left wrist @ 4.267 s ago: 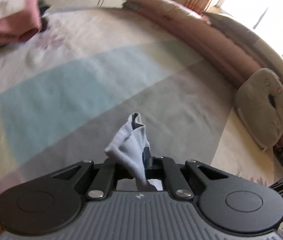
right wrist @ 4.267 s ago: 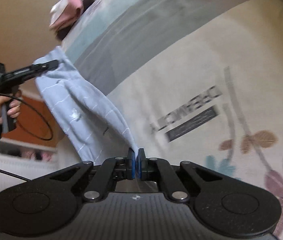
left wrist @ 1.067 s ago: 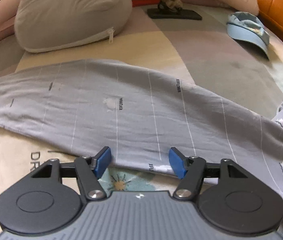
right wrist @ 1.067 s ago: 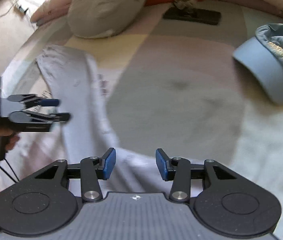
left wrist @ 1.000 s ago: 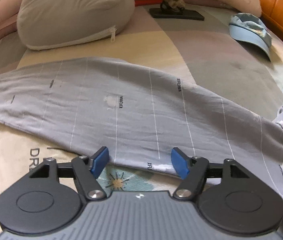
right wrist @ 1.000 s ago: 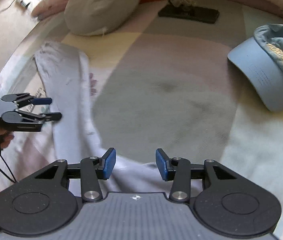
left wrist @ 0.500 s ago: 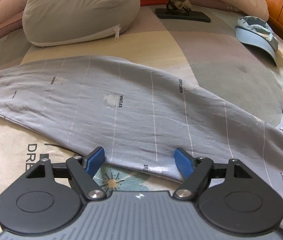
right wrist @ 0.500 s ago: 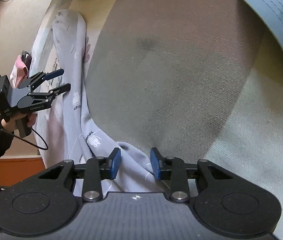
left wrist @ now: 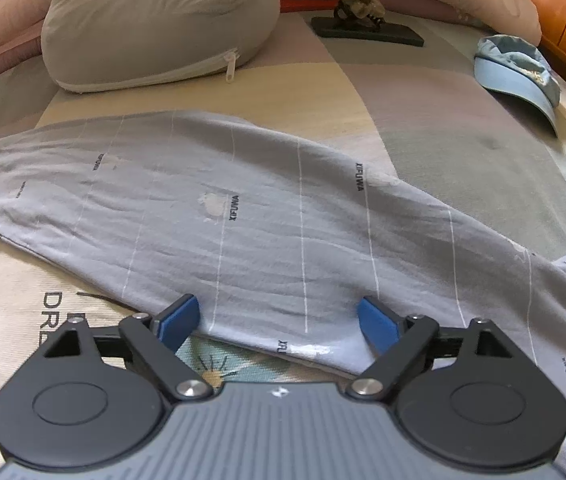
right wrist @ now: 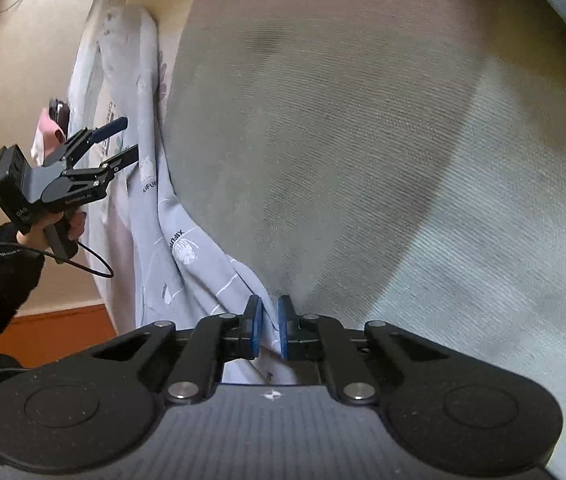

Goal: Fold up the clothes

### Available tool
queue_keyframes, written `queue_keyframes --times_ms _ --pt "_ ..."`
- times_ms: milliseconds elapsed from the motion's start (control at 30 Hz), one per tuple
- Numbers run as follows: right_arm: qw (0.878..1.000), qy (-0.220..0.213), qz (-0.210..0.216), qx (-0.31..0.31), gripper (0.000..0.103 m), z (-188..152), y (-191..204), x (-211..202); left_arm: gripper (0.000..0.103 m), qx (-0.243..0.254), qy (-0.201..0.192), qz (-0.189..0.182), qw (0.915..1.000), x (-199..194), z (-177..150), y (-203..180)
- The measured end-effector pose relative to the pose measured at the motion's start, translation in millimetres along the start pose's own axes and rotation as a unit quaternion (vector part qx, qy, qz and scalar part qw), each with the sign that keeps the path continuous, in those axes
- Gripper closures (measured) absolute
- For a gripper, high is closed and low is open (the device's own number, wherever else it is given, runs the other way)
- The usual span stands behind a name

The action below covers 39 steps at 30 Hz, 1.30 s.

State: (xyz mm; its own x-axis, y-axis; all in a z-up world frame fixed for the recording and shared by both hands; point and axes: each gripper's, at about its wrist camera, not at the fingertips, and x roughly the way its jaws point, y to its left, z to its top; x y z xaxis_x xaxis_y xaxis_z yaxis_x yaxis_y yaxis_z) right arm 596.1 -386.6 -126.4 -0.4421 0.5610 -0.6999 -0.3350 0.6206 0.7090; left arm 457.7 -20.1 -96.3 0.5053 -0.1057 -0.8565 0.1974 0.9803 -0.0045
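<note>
Garment (left wrist: 251, 216): grey, laid long across the bed (left wrist: 463, 120), one end bunched at 3 o'clock. Your right gripper (right wrist: 270, 326): jaws nearly shut, pinching that end's edge. Your left gripper (left wrist: 279, 316): jaws wide, empty, over the near hem. Step, as judged: taking hold for a fold. Next: close your left on the hem.

Soft daylight, fisheye warp, perhaps slight blur

The garment (left wrist: 267, 216) is pale grey-blue with thin white lines and small dark lettering — the bedsheet (left wrist: 463, 128) shows grey, cream and lilac blocks; the cap (left wrist: 519, 76) is light blue.
</note>
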Motion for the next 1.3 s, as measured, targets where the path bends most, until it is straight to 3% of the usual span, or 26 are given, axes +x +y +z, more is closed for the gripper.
queue_keyframes --times_ms 100,167,300,467,533,833,1000,1100,1300 --pt "0.999 0.009 -0.034 -0.040 0.094 5 20 3 0.014 -0.004 0.000 0.003 1.0000 1 1 -2" --pt "0.993 0.009 -0.079 -0.084 0.097 3 41 5 0.014 -0.003 0.001 0.002 1.0000 2 2 -1" --pt "0.979 -0.029 -0.147 -0.135 0.097 -14 69 2 0.016 -0.008 0.002 -0.006 0.9999 -2 5 2" --pt "0.973 -0.133 -0.163 -0.096 0.098 -24 67 -37 0.017 -0.014 -0.032 -0.009 0.9994 -20 11 4" --pt "0.967 -0.154 -0.183 -0.093 0.098 -28 69 -49 0.017 -0.017 -0.038 -0.013 0.9990 -24 14 5" --pt "0.947 -0.218 -0.230 -0.049 0.099 -43 60 -83 0.017 -0.011 -0.045 -0.020 0.9987 -31 22 2" --pt "0.929 -0.244 -0.275 0.031 0.102 -58 42 -82 0.017 -0.007 -0.041 -0.015 0.9990 -31 22 4" --pt "0.922 -0.271 -0.269 0.059 0.101 -61 44 -84 0.017 -0.009 -0.043 -0.015 0.9989 -31 22 6" --pt "0.930 -0.291 -0.224 -0.015 0.096 -41 92 -55 0.017 0.001 -0.042 -0.017 0.9990 -24 26 8"
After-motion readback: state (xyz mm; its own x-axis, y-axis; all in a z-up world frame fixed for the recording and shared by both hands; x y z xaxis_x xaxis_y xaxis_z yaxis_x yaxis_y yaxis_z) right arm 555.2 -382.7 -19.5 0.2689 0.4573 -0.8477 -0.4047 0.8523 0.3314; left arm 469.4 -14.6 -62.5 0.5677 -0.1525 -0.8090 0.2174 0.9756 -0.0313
